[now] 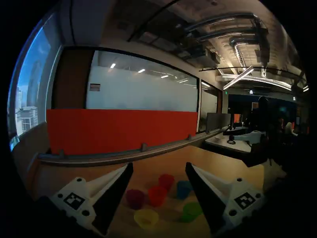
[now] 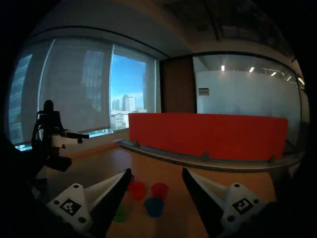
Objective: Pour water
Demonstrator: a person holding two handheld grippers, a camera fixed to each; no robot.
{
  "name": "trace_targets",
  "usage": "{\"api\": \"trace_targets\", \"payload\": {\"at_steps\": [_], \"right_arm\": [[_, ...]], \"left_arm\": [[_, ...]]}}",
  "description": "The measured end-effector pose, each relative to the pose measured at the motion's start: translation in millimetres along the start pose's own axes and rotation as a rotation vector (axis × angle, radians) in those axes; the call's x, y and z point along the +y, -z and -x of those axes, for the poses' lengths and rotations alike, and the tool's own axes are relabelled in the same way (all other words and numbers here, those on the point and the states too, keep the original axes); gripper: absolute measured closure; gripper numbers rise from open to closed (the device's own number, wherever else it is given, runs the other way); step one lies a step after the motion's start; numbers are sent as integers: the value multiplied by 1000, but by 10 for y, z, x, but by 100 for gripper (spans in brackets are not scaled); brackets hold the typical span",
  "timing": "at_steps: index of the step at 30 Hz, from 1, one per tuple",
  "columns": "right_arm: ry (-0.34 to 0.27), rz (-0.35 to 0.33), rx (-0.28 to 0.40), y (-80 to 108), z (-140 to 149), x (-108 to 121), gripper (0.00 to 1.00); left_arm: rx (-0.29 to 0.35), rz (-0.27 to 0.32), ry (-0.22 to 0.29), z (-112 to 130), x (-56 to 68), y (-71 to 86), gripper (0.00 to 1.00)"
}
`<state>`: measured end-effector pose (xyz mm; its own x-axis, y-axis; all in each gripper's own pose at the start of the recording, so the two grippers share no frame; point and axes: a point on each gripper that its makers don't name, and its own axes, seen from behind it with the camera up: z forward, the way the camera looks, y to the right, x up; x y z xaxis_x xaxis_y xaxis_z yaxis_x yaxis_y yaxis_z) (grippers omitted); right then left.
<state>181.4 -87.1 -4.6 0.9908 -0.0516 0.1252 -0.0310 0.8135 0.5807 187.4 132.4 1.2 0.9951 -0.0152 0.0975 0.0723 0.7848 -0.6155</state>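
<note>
Coloured cups (image 1: pixel 157 195) on wooden table (image 1: pixel 174 158)

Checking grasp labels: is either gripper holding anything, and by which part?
Nothing is held. The left gripper and right gripper are both open and empty; the coloured cups stand ahead, untouched.

Readable words or numbers: none I can make out.
My left gripper (image 1: pixel 158 164): a black-and-white square code patch (image 1: pixel 74 200) on each of my two fingers, pattern only, no letters.
My right gripper (image 2: pixel 156 169): the same kind of code patch (image 2: pixel 70 206) on each finger, again no letters.
Far glass wall (image 1: pixel 138 89): one small sign (image 1: pixel 94 87) near its left edge, print too small to read.
</note>
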Motion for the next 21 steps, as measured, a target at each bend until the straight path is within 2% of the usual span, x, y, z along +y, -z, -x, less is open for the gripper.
{"api": "trace_targets", "payload": {"at_steps": [8, 14, 21], "right_arm": [[8, -40, -82, -17, 194, -98, 1], [31, -50, -99, -29, 213, -132, 1], [37, -53, -124, -43, 309, -159, 1]], "left_arm": [[-70, 66, -33, 199, 161, -36, 2], [-95, 97, -57, 318, 260, -59, 2], [-112, 128, -56, 458, 340, -66, 2]]}}
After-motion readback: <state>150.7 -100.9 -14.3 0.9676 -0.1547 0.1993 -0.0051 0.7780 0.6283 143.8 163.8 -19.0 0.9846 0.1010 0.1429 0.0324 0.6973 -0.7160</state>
